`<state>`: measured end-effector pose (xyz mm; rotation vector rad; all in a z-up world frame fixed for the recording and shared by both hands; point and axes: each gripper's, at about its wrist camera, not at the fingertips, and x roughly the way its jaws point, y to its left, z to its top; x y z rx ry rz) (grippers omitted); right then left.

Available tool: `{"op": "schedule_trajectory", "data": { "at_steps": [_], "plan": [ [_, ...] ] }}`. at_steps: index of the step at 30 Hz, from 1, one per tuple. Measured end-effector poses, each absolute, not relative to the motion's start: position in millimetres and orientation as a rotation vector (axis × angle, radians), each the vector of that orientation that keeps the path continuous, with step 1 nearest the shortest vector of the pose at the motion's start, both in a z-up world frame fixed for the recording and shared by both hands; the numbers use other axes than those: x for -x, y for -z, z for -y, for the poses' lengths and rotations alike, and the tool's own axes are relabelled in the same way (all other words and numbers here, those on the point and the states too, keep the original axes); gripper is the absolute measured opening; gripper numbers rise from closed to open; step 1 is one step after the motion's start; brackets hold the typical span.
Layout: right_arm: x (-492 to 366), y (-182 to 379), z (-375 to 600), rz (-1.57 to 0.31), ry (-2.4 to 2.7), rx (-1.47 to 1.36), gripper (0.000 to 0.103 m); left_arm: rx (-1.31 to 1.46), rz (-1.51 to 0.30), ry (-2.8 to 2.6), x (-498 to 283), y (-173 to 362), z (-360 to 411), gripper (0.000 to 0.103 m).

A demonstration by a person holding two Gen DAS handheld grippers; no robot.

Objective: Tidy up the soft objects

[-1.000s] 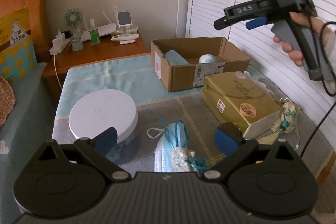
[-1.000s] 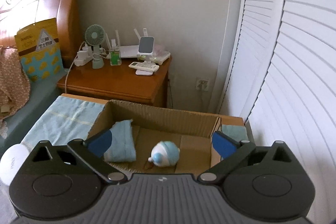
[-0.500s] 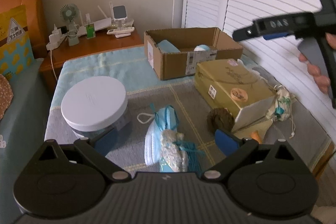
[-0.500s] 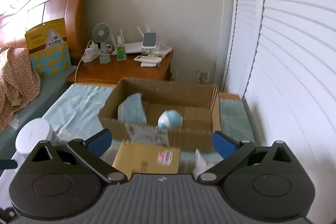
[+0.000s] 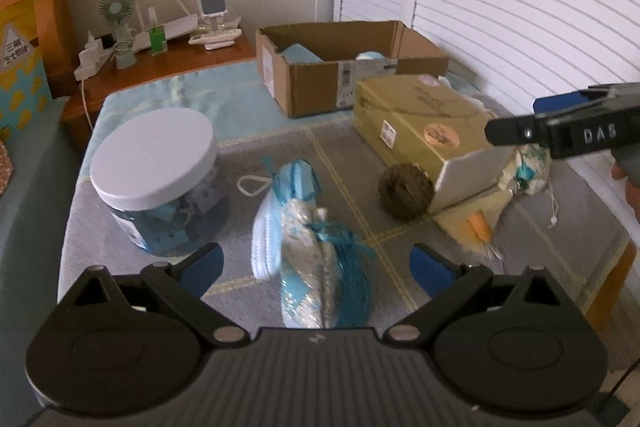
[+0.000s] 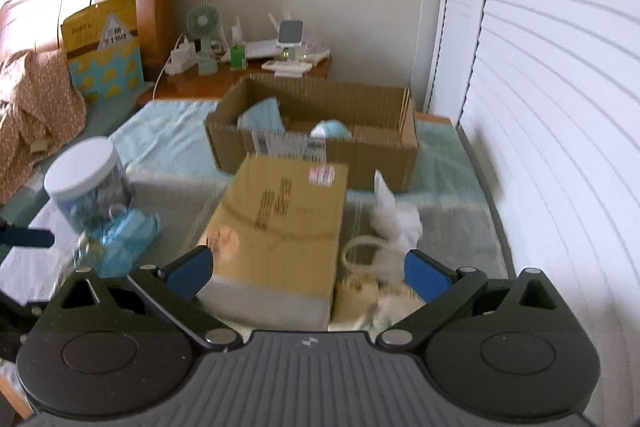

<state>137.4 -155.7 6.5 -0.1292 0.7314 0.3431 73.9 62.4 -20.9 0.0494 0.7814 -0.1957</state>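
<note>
An open cardboard box (image 5: 340,75) stands at the back of the table, with a folded blue cloth (image 6: 260,115) and a blue-white ball (image 6: 332,129) inside. A blue pouch with teal tassels (image 5: 308,267) and a stack of face masks (image 5: 280,195) lie just ahead of my left gripper (image 5: 316,269), which is open and empty. A brown fuzzy ball (image 5: 406,193) rests against a yellow box (image 5: 424,135). My right gripper (image 6: 306,273) is open and empty above that yellow box (image 6: 280,223). White soft things (image 6: 396,219) lie to its right.
A clear jar with a white lid (image 5: 160,167) stands at the left. A small orange carrot toy (image 5: 480,227) and a patterned pouch (image 5: 532,167) lie by the yellow box. A wooden nightstand (image 5: 160,71) with a fan and gadgets stands behind. Louvred doors (image 5: 520,7) run along the right.
Both grippers have pulled back and away from the cardboard box. The right gripper has dropped from over the box to above the yellow box. Both stay open.
</note>
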Motion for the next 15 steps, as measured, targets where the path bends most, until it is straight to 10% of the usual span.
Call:
{"op": "schedule_trajectory", "data": {
  "at_steps": [15],
  "plan": [
    [-101.6, 18.6, 182.9, -0.769, -0.280, 0.122, 0.103, -0.152, -0.719, 0.370, -66.3, 11.9, -16.3, 0.098]
  ]
}}
